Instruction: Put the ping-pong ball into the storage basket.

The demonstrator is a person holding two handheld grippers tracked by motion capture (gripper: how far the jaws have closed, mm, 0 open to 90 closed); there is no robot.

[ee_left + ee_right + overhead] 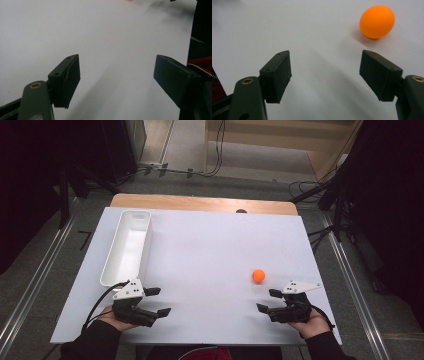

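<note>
An orange ball [258,275] rests on the white table top [210,250], right of centre. My right gripper [268,300] is held low near the front right edge, open and empty. In the right gripper view the ball [377,21] lies beyond and to the right of the gap between the jaws. My left gripper [158,301] is near the front left edge, open, with nothing between its fingers [65,80]. A long white bin [127,246] stands on the left side of the table, just beyond the left gripper.
The table's wooden back edge [200,201] shows beyond the white top. Cables [215,150] and dark stands sit on the floor behind and to the right. A metal rail [350,285] runs along the table's right side.
</note>
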